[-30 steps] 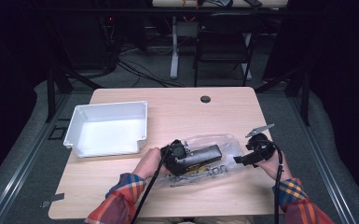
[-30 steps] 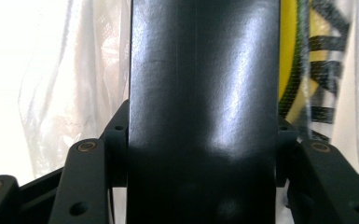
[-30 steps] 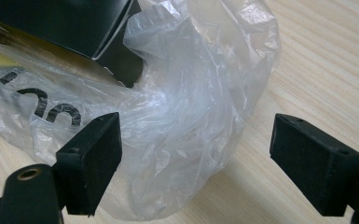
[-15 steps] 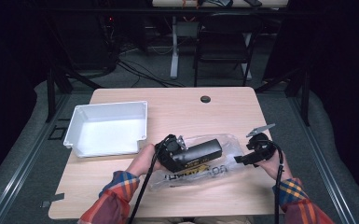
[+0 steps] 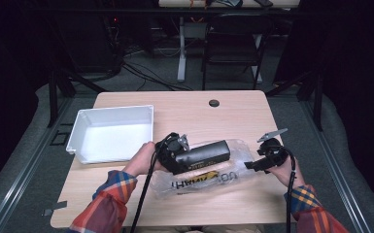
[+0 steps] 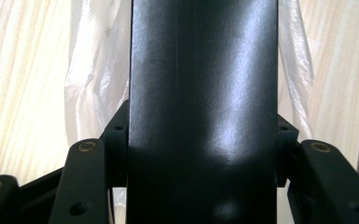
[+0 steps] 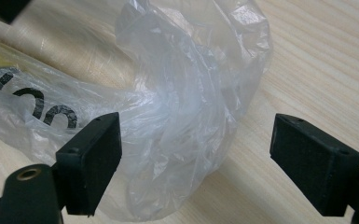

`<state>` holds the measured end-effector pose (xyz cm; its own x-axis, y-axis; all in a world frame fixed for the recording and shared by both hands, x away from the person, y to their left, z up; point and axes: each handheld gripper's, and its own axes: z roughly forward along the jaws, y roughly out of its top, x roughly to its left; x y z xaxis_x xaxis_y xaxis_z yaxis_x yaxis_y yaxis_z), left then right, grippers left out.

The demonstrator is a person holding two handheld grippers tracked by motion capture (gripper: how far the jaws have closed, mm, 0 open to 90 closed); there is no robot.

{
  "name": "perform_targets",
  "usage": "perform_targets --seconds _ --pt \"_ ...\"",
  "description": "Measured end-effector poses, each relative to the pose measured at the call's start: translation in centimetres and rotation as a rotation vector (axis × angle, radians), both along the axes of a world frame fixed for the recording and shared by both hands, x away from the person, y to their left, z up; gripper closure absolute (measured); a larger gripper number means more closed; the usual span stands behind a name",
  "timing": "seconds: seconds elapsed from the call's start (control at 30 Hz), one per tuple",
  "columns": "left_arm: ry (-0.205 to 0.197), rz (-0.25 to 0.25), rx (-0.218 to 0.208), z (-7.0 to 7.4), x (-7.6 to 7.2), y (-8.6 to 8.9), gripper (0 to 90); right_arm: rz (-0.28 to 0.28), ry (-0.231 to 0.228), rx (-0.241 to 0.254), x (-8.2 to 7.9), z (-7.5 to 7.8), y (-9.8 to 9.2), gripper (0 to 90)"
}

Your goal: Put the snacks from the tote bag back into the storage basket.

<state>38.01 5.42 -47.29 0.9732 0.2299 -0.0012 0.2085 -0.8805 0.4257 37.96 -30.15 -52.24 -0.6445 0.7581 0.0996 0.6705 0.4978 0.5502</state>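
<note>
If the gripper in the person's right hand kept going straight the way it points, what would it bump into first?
Most likely the crumpled clear plastic bag, lying right ahead between the open jaws of the right gripper. Depth is hard to judge, but nothing else sits in front.

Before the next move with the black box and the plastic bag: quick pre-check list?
1. Left gripper clamped on the long black rectangular box: ok.
2. Box clear of the clear crinkled plastic bag: cannot tell, the bag lies right beneath it.
3. Right gripper open, jaws either side of the bag's bunched end: ok.
4. Right gripper gripping the bag: not ok, pads apart.
5. White rectangular plastic tray free to receive: ok.
</note>
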Motion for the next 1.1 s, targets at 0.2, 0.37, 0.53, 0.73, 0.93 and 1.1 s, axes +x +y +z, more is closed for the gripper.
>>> perform_targets --seconds 0.2,0.37,0.53,0.73,0.93,1.1 --pt "-0.01 -0.013 0.012 0.9 0.2 0.7 44.2 -0.003 0.002 0.01 0.1 -0.1 0.0 16.0" --pt "-0.029 0.002 0.011 2.0 0.4 1.7 44.2 -0.001 0.003 0.011 0.1 -0.1 0.0 15.8" --pt "-0.046 0.011 0.013 3.1 0.7 2.8 44.3 -0.006 0.001 0.001 0.1 -0.1 -0.1 15.5" --pt "-0.07 0.016 0.014 4.2 1.0 4.0 44.3 -0.012 -0.002 0.007 0.1 -0.1 -0.1 15.5" --pt "-0.078 0.028 0.025 4.9 1.3 5.5 44.3 -0.012 0.003 0.001 0.1 -0.1 -0.3 15.4" --pt "-0.08 0.065 0.024 5.5 1.6 7.2 44.3 -0.011 0.0 -0.001 0.2 -0.2 -0.4 15.5"
